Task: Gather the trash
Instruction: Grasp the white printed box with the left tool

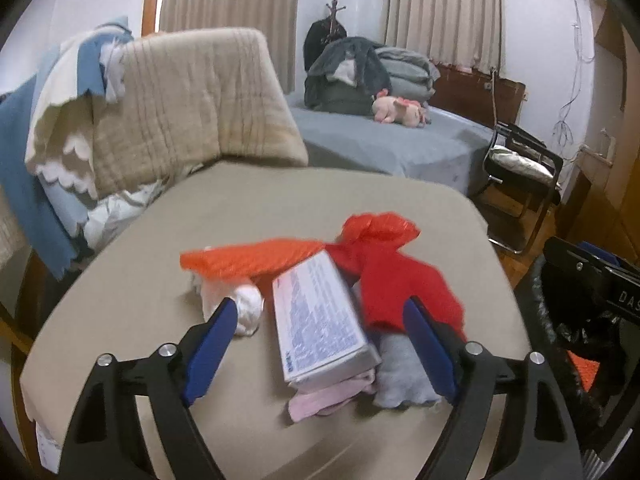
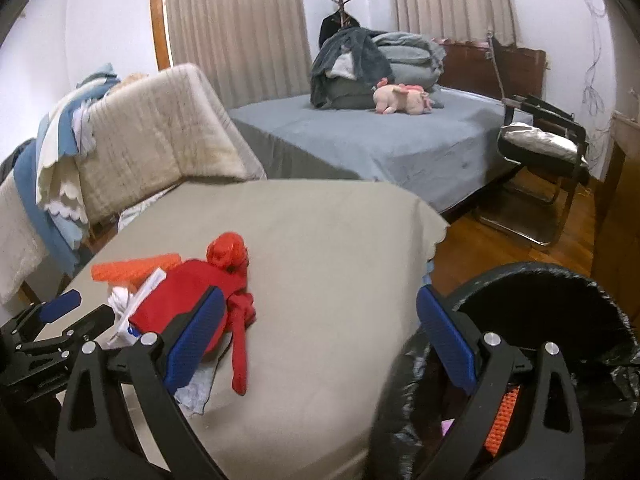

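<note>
A pile of trash lies on the beige-covered table: a white printed box, an orange wrapper, a red plastic bag, a white crumpled tissue, and pink and grey scraps. My left gripper is open, its jaws on either side of the box, empty. My right gripper is open and empty, between the pile and the black-lined trash bin. The left gripper shows in the right wrist view.
The bin holds an orange piece and shows at the right of the left wrist view. A padded chair back with blue and cream cloths stands left. A bed and a black chair stand behind.
</note>
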`<state>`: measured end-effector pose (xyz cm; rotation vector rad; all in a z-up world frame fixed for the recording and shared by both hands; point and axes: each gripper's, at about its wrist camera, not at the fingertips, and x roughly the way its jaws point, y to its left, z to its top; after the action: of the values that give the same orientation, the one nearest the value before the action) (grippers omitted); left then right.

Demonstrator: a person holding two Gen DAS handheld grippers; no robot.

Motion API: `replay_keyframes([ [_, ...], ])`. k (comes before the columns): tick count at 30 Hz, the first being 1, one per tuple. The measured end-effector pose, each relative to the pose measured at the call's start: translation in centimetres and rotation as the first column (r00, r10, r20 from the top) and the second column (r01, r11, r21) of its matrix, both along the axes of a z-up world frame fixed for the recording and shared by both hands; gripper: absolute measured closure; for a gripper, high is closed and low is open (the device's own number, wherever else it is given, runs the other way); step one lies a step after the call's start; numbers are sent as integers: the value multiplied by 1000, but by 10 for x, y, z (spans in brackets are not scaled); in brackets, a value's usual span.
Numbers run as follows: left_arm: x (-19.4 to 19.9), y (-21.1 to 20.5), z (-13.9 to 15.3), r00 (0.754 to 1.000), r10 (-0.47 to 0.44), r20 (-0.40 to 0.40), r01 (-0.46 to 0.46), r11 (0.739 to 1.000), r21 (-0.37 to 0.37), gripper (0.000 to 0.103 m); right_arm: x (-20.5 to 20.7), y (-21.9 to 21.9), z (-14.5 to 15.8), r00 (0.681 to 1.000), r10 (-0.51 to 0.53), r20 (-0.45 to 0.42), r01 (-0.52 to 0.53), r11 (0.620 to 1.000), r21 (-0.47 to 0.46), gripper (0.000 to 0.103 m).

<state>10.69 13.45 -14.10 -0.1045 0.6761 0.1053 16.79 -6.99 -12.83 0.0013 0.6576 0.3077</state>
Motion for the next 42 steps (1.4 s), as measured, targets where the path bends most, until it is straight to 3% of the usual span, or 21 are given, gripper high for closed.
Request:
replay_keyframes([
  [14, 17, 14, -41, 994, -18, -105, 3, 991, -136, 31, 6, 21, -24, 999, 34, -36, -36, 998, -47, 9],
  [22, 32, 21, -48, 993, -25, -111, 2, 980, -197, 39, 7, 23, -25, 998, 43, -38, -45, 998, -49, 9],
  [32, 10, 26, -28, 998, -9, -60, 0, 989, -150, 43, 11, 42, -18, 997, 75, -22, -76, 996, -36, 9],
  [38, 13, 33, -38, 992, -29, -121, 7, 983, -182, 43, 14, 47, -20, 997, 71, -39, -72, 997, -34, 9],
  [42, 23, 35, -41, 991, -25, -128, 0, 981, -194, 35, 14, 48, -21, 996, 73, -41, -75, 996, -44, 9],
])
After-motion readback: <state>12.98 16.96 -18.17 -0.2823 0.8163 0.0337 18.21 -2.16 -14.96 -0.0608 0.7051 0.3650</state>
